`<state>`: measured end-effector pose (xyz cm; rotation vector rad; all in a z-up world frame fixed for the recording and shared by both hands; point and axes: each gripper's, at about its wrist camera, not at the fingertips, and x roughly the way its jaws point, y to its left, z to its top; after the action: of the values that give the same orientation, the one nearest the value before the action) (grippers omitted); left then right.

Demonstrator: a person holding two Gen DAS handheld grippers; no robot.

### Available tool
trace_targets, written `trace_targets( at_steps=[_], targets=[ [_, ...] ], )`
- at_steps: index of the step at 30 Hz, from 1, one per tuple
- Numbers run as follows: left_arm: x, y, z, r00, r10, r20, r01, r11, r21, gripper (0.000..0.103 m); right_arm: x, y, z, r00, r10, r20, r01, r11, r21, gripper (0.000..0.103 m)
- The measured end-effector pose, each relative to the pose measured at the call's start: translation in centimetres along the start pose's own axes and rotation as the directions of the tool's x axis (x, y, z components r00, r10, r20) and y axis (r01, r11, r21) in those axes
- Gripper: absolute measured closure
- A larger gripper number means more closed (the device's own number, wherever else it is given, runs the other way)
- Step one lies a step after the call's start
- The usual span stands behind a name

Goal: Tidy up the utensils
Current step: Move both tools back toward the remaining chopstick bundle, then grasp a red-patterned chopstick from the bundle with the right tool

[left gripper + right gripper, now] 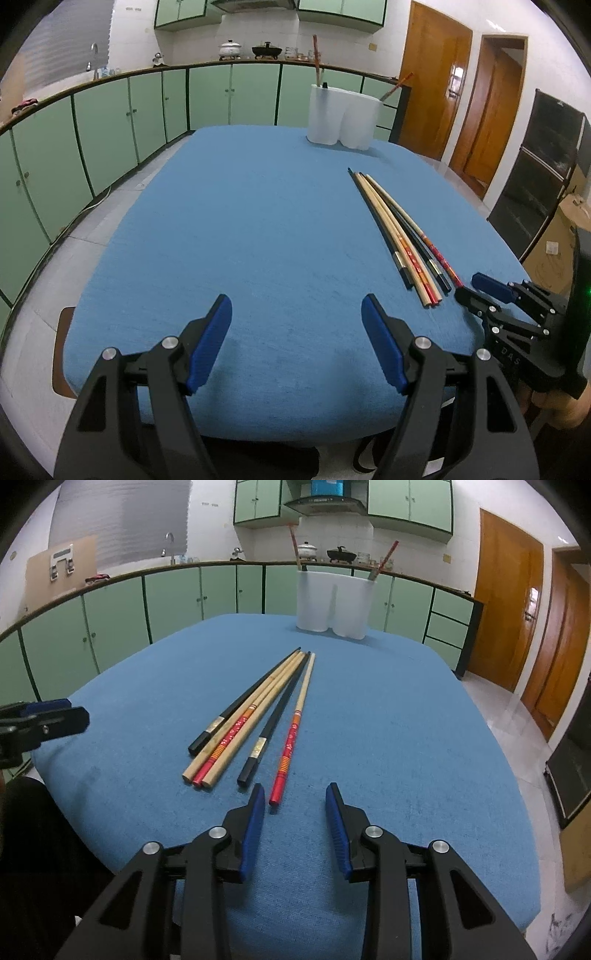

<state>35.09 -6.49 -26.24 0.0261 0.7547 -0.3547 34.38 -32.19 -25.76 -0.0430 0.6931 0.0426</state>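
six chopsticks lie loose on the blue tablecloth [369,720], fanned so their thin tips meet on the side toward the white two-compartment holder [334,605] and their thick ends point back at the grippers. furthest from the right gripper is a black chopstick [236,710], then a tight trio against it: a plain bamboo chopstick [240,722], a red-handled chopstick [221,747] and a second bamboo chopstick [251,725]. a little apart lies another black chopstick [275,716], and beside that a lone red-handled chopstick [291,738]. the holder stands at the far edge of the cloth, well beyond the tips, with one chopstick already leaning out of each compartment.

the right gripper [295,805] is released, its jaws spread wide and holding nothing, and the butt of the lone red-handled chopstick sits just inside its left finger. the left gripper [295,321] is likewise released and empty, hovering over bare cloth, well to the side of the chopsticks, away from the right gripper.

these sticks look light, stiff and thin, and the lacquered red and black ones are probably slick; round shafts will roll if nudged. the lone red one looks easiest to take first, since it has cloth on both sides. pinching near the thick handle end, across the shaft, should give the pads most to bite on; the flat lie on soft cloth means the fingers must come right down to the fabric.
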Motion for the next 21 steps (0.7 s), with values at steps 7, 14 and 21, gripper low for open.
trace_targets(
  at_steps=[7,14,21],
  targets=[
    [1.6,-2.4,-0.5,0.999,-0.024,-0.027,0.025,0.998,0.056,0.032,1.0,-2.4,0.6,0.999,-0.049,-0.006,0.050,0.997,0.056,0.096],
    [3.8,-5.1,-1.2,0.999,-0.015,-0.049,0.021,0.993,0.118,0.031,0.0,-7.4,-0.6,0.994,-0.102,-0.033,0.107,0.979,0.174,0.097],
    [5.0,-8.2,-1.1,0.999,-0.013,-0.029,0.017,0.988,0.155,0.030,-0.3,-8.0,-0.8,0.996,-0.088,-0.030,0.092,0.976,0.196,0.097]
  ],
)
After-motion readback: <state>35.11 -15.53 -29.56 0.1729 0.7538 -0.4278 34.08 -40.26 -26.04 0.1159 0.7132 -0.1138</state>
